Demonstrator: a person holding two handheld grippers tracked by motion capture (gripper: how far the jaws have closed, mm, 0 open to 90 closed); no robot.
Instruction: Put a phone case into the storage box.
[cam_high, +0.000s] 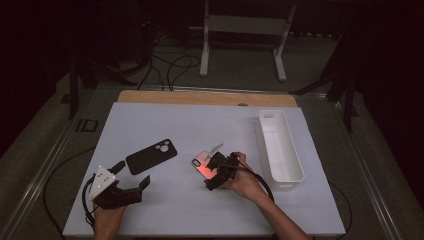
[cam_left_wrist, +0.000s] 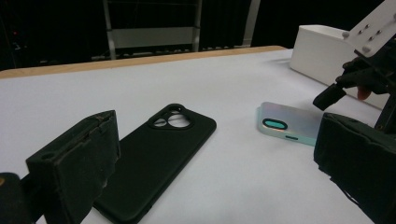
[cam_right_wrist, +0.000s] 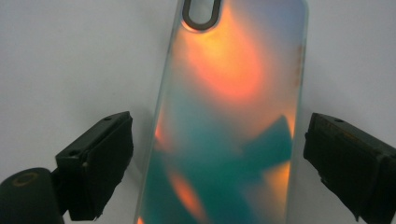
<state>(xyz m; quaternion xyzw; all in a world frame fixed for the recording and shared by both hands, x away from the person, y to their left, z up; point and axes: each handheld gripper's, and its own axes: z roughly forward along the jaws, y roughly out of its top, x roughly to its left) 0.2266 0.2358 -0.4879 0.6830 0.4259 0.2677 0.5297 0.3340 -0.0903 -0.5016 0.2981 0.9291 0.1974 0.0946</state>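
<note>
An iridescent phone case (cam_right_wrist: 233, 116) lies flat on the white table, glowing orange and teal. My right gripper (cam_right_wrist: 224, 158) hovers over it, open, one jaw on each side of the case and neither touching it. In the high view the same case (cam_high: 201, 162) pokes out from under the right gripper (cam_high: 209, 172). A black phone case (cam_high: 151, 155) lies to the left, camera cutout up. My left gripper (cam_high: 131, 174) stands open just short of the black case (cam_left_wrist: 159, 158), with nothing between its jaws. The iridescent case (cam_left_wrist: 289, 122) and the right gripper (cam_left_wrist: 359, 79) show farther off.
A long white tray (cam_high: 280, 145) stands along the table's right side, also visible as the white tray (cam_left_wrist: 322, 51). The white table (cam_high: 200, 120) has a wooden strip at its far edge. Cables and a metal stand are on the floor beyond.
</note>
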